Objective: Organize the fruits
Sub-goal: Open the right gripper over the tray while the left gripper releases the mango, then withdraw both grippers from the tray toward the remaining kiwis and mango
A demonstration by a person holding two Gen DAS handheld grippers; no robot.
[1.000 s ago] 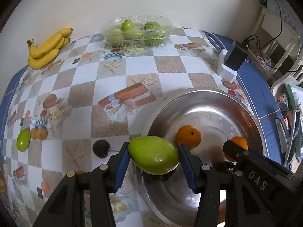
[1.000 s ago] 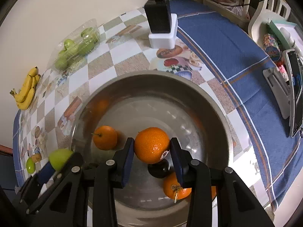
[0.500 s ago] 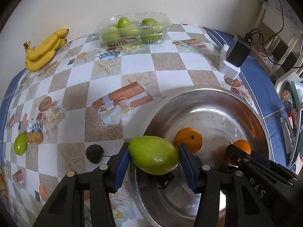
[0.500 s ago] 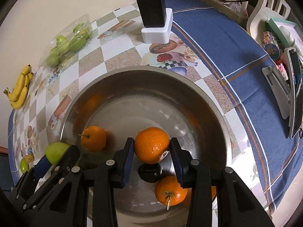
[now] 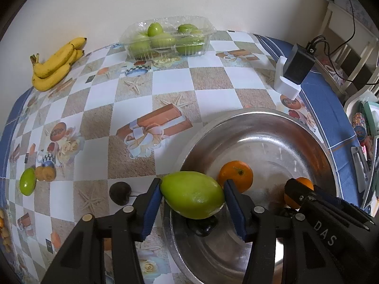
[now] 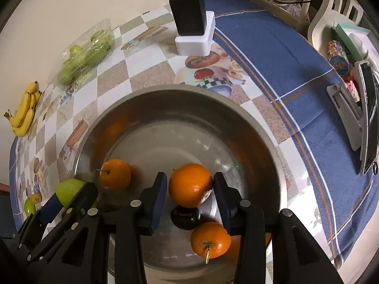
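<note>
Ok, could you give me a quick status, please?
Left gripper just opening, green mango between jaws. Right gripper open around orange. Two oranges already in bowl.

1. An orange (image 6: 190, 184) is seen between the pads of the right gripper (image 6: 189, 194), whose jaws have just been opening; gaps show on both sides.
2. A steel bowl (image 6: 265, 142) lies beneath the gripper.
3. A second orange (image 6: 210, 239) sits just below it.

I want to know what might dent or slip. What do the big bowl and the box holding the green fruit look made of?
The bowl looks like polished metal, probably stainless steel: grey, glossy, mirroring the oranges. The box looks like thin clear plastic: see-through, with crinkled glare along its rim.
</note>
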